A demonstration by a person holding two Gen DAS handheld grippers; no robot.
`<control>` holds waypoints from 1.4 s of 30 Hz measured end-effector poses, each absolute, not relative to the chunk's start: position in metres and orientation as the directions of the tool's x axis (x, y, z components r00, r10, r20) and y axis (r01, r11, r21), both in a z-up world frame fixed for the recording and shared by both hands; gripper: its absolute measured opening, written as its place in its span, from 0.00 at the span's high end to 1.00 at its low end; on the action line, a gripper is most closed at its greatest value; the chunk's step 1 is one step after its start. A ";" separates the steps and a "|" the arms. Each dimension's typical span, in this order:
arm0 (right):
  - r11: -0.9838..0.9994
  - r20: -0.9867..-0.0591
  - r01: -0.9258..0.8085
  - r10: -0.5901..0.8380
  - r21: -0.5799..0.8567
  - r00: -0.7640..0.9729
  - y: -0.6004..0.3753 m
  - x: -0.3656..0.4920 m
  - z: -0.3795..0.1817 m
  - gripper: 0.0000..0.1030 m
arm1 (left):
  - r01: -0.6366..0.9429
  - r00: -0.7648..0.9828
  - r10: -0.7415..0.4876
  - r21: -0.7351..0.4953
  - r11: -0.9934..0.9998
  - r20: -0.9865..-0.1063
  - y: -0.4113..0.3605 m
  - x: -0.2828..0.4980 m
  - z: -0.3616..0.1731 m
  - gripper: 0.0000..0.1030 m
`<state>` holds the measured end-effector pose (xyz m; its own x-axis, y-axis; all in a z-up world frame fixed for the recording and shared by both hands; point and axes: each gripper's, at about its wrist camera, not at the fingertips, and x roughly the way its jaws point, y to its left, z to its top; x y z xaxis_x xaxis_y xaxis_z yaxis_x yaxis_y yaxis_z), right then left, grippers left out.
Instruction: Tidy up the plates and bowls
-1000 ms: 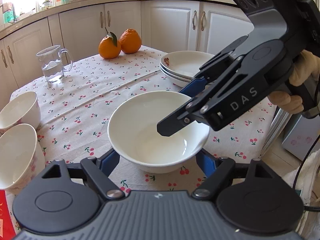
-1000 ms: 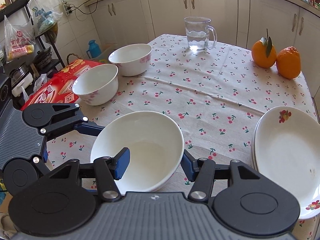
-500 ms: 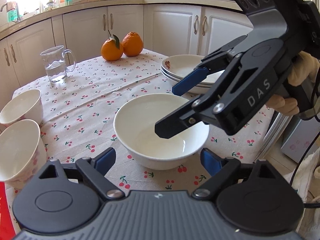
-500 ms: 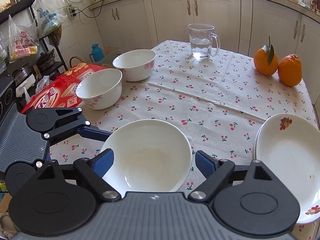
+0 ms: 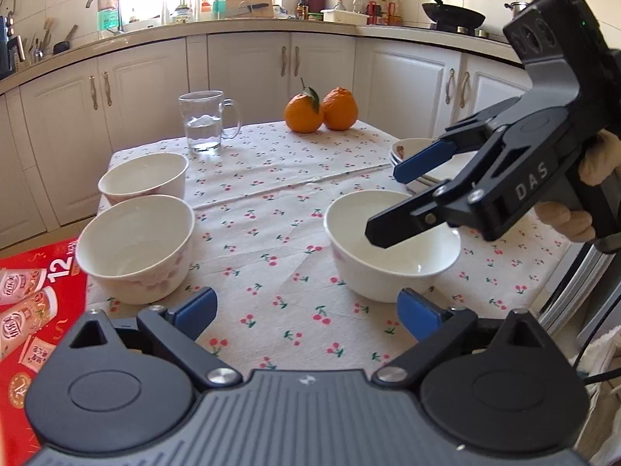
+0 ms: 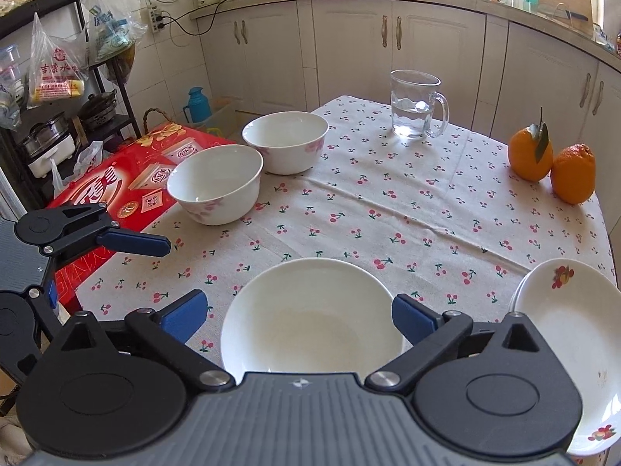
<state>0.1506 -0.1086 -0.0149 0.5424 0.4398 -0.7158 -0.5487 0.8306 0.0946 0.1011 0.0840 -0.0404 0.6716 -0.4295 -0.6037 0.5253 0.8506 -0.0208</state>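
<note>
A home kitchen: white cabinets (image 5: 248,70), a countertop (image 5: 240,25) crowded with bottles, a wok (image 5: 454,13), a cherry-print tablecloth (image 6: 388,209).

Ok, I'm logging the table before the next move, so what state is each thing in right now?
Left gripper: open, jaws just widened, nothing between them.
Right gripper: open, jaws just widened, astride the wide bowl without pressing it.
Wide bowl: upright, empty, on the tablecloth.
Two floral bowls: upright, empty, unstacked.
Plates: stacked.
Glass mug: upright, partly filled with water.
Oranges: whole, touching.
</note>
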 end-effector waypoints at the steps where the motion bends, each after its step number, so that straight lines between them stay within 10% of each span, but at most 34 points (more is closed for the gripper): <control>1: 0.826 -0.712 -0.556 0.445 0.092 0.543 -0.105 0.152 -0.013 0.00 | 0.515 0.678 -0.414 -0.008 0.857 -0.607 0.088 0.102 -0.041 0.04; 21: 0.706 -0.736 -0.699 0.531 0.111 0.420 -0.009 0.241 -0.002 0.02 | 0.379 0.751 -0.262 0.072 0.922 -0.606 0.152 0.167 -0.059 0.04; 42: 0.685 -0.786 -0.698 0.542 0.209 0.296 0.031 0.299 -0.042 0.40 | 0.402 0.735 -0.300 0.035 0.915 -0.608 0.155 0.190 -0.065 0.14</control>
<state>0.2994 0.0306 -0.0423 0.2964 0.5420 -0.7864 -0.6981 0.6848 0.2090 0.1902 0.1550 -0.0646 0.7352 -0.3000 -0.6079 0.4024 0.9148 0.0352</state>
